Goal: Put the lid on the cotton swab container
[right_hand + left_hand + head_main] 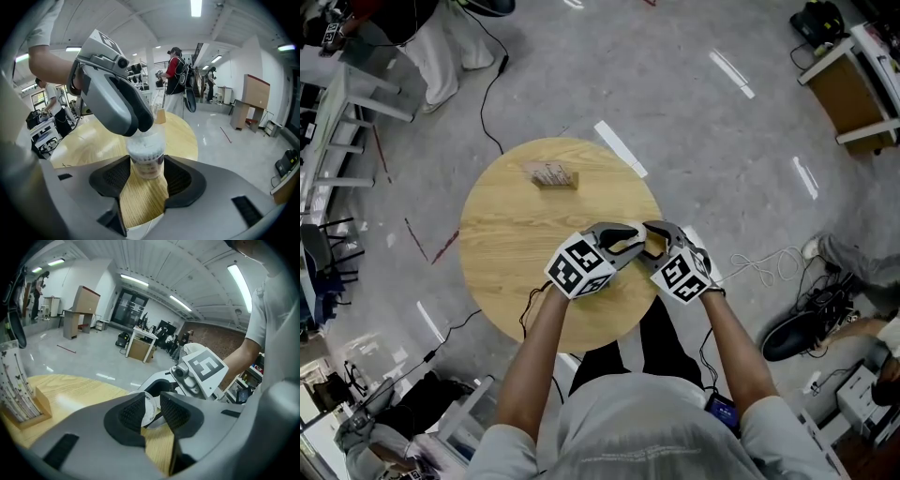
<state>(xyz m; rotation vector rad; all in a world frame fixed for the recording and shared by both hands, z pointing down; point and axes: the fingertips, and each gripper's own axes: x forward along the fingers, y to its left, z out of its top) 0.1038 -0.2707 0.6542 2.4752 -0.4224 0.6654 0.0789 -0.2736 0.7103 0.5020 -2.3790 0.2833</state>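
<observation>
Grey glossy floor (694, 103) spreading all round, cables (761, 266) trailing across it. Round pale-wood table (502, 248) standing in middle, grain showing. Wooden stand (551, 175) sitting toward far edge, holding patterned cards. Right gripper (147, 176) clamping clear cylindrical cotton swab container (146, 157) — white swabs filling it, base resting on table near person. Left gripper (153, 404) pinching thin whitish round lid (148, 409) — holding it at container's top.
</observation>
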